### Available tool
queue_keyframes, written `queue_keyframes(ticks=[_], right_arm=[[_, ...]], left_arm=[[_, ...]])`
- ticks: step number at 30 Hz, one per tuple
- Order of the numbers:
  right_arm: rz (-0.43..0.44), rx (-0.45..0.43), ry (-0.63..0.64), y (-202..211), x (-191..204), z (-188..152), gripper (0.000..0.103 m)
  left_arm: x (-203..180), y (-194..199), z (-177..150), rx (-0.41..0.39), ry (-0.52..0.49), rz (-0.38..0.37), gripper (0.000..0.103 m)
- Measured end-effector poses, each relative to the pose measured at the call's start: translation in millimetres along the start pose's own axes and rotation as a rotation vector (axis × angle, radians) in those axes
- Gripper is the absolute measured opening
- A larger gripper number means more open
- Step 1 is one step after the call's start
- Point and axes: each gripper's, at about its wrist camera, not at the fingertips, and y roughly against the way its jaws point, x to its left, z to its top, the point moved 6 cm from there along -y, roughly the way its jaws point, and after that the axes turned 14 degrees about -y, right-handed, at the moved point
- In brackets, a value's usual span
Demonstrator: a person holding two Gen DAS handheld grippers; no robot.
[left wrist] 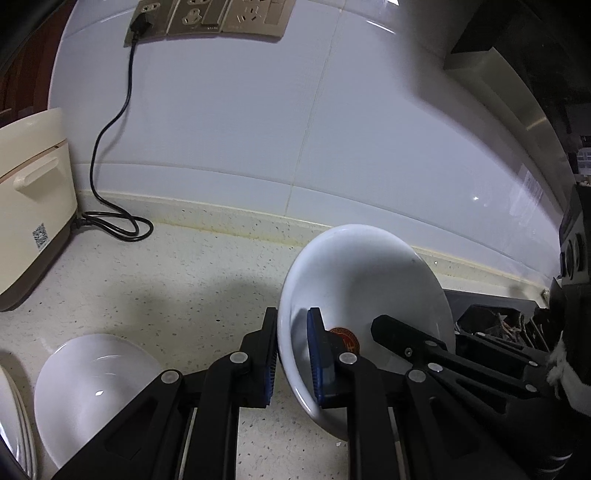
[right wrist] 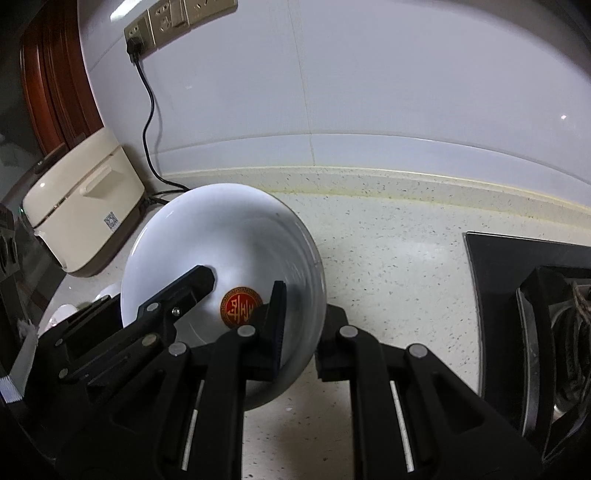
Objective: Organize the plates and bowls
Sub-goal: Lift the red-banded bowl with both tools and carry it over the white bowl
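A white bowl [left wrist: 364,280] with a red round emblem [left wrist: 345,338] inside is held above the speckled counter [left wrist: 166,280]. My left gripper [left wrist: 293,358] is shut on its left rim, one blue pad inside, one outside. My right gripper [right wrist: 301,332] is shut on the opposite rim of the same bowl [right wrist: 221,240], whose emblem [right wrist: 241,306] shows there too. The right gripper's finger [left wrist: 399,328] reaches into the bowl in the left wrist view. A second white bowl [left wrist: 92,384] sits on the counter at lower left, beside stacked white plates [left wrist: 14,417].
A cream appliance [left wrist: 33,199] stands at the left with a black power cord [left wrist: 110,221] running up to the wall sockets [left wrist: 207,16]. A black gas stove [right wrist: 535,314] lies to the right. White tiled wall [left wrist: 332,129] behind.
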Motion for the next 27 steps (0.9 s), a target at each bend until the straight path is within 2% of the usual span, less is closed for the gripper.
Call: queue_keyframes(ticks=[11, 21, 27], right_arm=[[0.081, -0.043, 0.012, 8.6, 30.5, -8.7, 0.016], [0.205, -0.057, 0.010, 10.7, 65.8, -23.5, 0.016], [0.277, -0.001, -0.018, 0.9, 84.2, -32.3, 0.016]], left_arm=[[19.2, 35.1, -2.4, -0.058, 0.053, 0.047, 0.015], [48.3, 67.4, -10.5, -0.125, 0.098, 0.146, 0.015], [67.1, 82.0, -17.4, -0.128, 0.117, 0.184, 0.016]])
